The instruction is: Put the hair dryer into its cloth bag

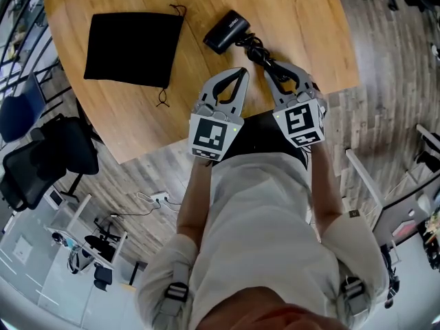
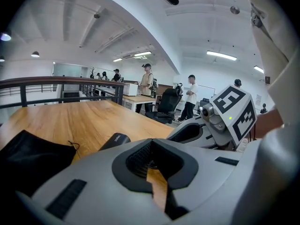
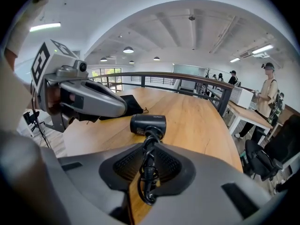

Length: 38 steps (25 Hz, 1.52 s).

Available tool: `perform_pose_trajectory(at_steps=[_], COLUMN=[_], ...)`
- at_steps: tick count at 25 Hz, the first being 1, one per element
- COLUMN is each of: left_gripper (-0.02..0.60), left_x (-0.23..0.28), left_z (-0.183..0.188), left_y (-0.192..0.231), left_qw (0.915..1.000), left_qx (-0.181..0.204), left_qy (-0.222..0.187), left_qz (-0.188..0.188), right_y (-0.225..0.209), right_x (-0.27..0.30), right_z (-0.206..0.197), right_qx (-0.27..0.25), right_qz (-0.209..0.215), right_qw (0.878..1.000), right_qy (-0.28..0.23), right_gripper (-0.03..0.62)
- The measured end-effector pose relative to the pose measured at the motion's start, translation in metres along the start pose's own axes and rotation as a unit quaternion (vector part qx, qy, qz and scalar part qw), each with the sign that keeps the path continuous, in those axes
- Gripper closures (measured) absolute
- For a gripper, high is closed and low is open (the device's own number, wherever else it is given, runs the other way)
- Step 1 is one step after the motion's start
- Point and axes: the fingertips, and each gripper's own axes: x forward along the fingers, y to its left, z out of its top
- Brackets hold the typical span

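**Head view.** We take the hair dryer (image 1: 225,31) as our reference. It lies on its side on the wooden table (image 1: 295,12), outside its bag. The cloth bag (image 1: 130,49) lies flat, well apart from the dryer. Its drawstring edge faces the dryer, which we judge convenient for loading. The bundled cord (image 1: 256,49) trails from the dryer toward the person. The right gripper (image 1: 267,66) sits at the end of the cord farthest from the dryer. The left gripper (image 1: 240,71) is just beside that cord, on the bag side.

**Left gripper view.** The fingers are together and nothing is between them. The dryer (image 2: 116,140) lies beyond the tips, and the bag (image 2: 28,158) lies further out from the dryer. We judge this hand to be waiting near the dryer, ready for the bag.

**Right gripper view.** The fingers stand slightly apart, with the cord (image 3: 147,172) running between them toward the dryer (image 3: 148,124). We see no pad pressing on the cord, so we record no grip. The line-up along the cord suggests the cord is the intended first hold, since the dryer body looks broad for these jaws.

**Finding.** The task is at its start, with the dryer not yet lifted and the bag unopened.
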Motion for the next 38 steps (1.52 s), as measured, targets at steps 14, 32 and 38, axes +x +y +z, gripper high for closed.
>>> perform_pose_trajectory(at_steps=[14,32,38], left_gripper=[0.561,0.561,0.561], left_x=[0.018,0.025,0.019], left_z=[-0.012,-0.021,-0.025], left_y=[0.012,0.028,0.037], left_qw=[0.9996,0.9982,0.9973], left_qx=[-0.017,-0.035,-0.044], left_qy=[0.024,0.049,0.052], left_qz=[-0.002,0.008,0.026], right_y=[-0.001,0.003,0.003], right_x=[0.044,0.078,0.078], right_z=[-0.025,-0.041,-0.041], right_qx=[-0.004,0.006,0.022], right_qz=[0.041,0.066,0.068], right_qw=[0.997,0.994,0.994], right_qy=[0.066,0.09,0.078], right_gripper=[0.361,0.365,0.378])
